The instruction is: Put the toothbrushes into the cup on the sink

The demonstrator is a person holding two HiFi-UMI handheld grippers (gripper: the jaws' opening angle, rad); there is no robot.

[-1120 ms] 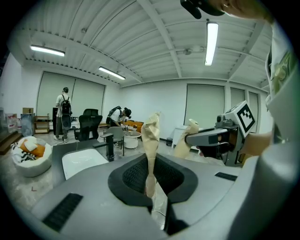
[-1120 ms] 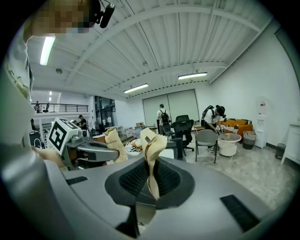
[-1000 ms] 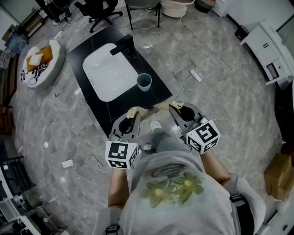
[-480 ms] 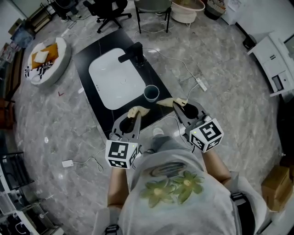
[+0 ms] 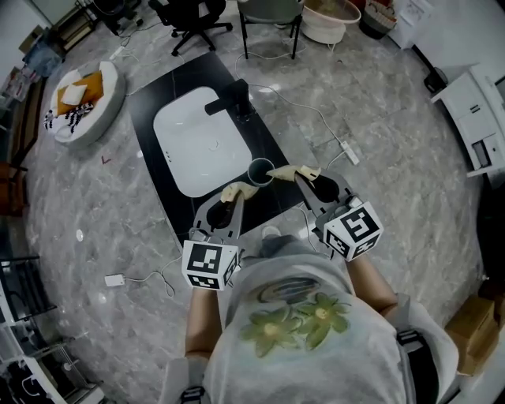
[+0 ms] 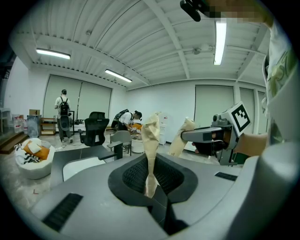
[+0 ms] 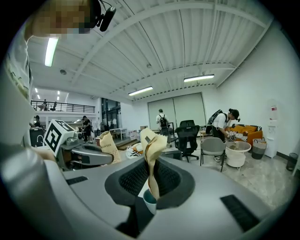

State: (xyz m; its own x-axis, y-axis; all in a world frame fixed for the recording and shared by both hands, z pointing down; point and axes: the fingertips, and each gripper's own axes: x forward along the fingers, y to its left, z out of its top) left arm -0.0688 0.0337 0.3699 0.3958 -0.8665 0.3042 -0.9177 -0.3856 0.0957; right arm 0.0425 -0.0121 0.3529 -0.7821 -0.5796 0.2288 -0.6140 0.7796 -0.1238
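Head view: left tongs (image 5: 234,200) clamp wrapped toothbrush (image 5: 237,190); right tongs (image 5: 304,181) clamp second toothbrush (image 5: 287,171); both beside cup (image 5: 258,166).

On the grey marble floor (image 5: 394,205), a round cushion (image 5: 110,91) holding orange and white cloths lies at ten o'clock, a black office chair (image 5: 185,16) at twelve, a white power strip (image 5: 347,151) at two, and a cardboard box (image 5: 473,335) at four.

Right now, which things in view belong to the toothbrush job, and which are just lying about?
Job: left gripper, holding the left toothbrush; right gripper, holding the right toothbrush; cup; sink; tap.

Lying about: power strip; basket of cushions; office chair; cardboard box.
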